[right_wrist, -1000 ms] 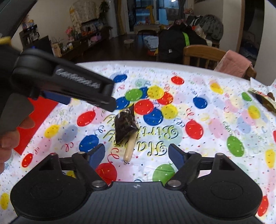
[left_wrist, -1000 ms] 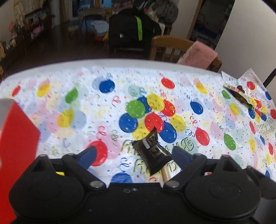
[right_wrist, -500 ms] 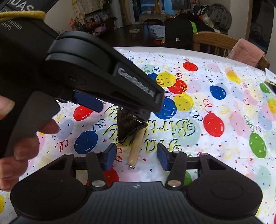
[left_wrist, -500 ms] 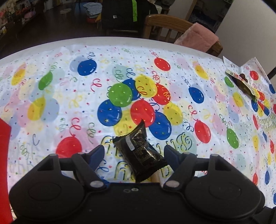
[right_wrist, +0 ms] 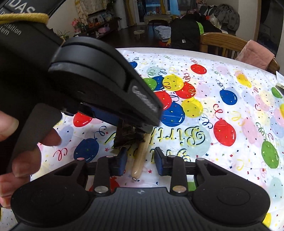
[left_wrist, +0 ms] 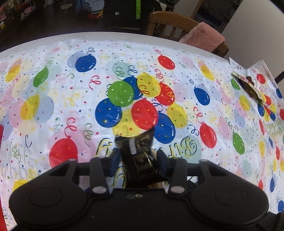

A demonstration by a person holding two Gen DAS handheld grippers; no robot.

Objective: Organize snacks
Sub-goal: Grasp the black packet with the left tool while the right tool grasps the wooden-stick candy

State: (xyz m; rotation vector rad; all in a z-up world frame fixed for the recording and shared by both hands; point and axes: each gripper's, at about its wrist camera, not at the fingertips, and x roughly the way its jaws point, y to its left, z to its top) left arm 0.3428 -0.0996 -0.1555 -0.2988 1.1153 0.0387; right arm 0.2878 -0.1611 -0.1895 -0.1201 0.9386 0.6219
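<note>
Left wrist view — left tongs [left_wrist: 137, 158] clamp the dark snack packet [left_wrist: 140, 160]; right tongs [right_wrist: 140, 164] gape at six o'clock, straddling the pale sausage stick [right_wrist: 140, 158].

A: What stands around the round table [left_wrist: 106, 35] with the balloon-print cloth [left_wrist: 53, 74]?

B: A wooden chair [right_wrist: 221, 42] at its far edge, a pink towel [right_wrist: 255, 53] over the back. Beyond it, dark floor [right_wrist: 127, 32], black bags [right_wrist: 186, 33], a cluttered shelf [right_wrist: 99, 23] and a bright window [right_wrist: 152, 7].
</note>
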